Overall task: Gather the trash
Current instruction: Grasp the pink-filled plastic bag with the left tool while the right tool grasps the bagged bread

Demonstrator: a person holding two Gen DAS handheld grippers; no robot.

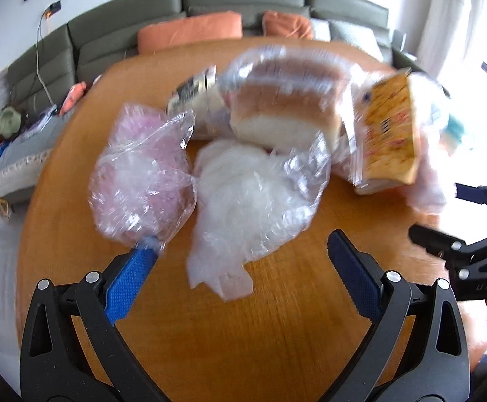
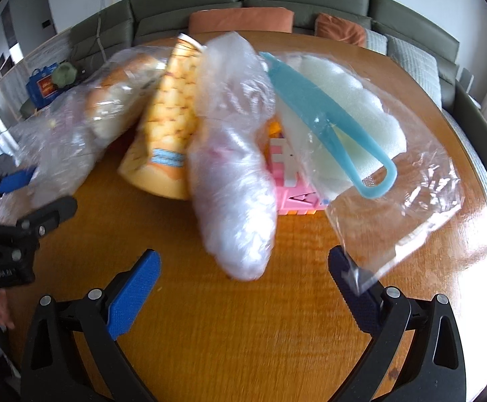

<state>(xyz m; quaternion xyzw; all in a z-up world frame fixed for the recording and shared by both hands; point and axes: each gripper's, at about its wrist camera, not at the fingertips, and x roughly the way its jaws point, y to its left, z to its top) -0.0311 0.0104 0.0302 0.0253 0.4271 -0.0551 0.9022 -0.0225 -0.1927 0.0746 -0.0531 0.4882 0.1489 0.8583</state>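
Wooden table (image 2: 243, 335), trash heaped mid-top. Left gripper (image 1: 240, 261): jaws apart, left pad touching crumpled pinkish bag (image 1: 143, 177). Bagged bread loaf (image 1: 287, 107), yellow packet (image 1: 391, 137). Right gripper (image 2: 243, 278): jaws apart, clear sleeve (image 2: 394, 201) draped over right pad.

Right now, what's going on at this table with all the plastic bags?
A person holds a hand-held gripper in each hand over a wooden table piled with crumpled plastic bags, a bagged bread loaf and an orange snack packet. Both are open. The left hand-held gripper faces a clear crumpled bag; the right hand-held gripper faces another bag. Nothing is gripped.
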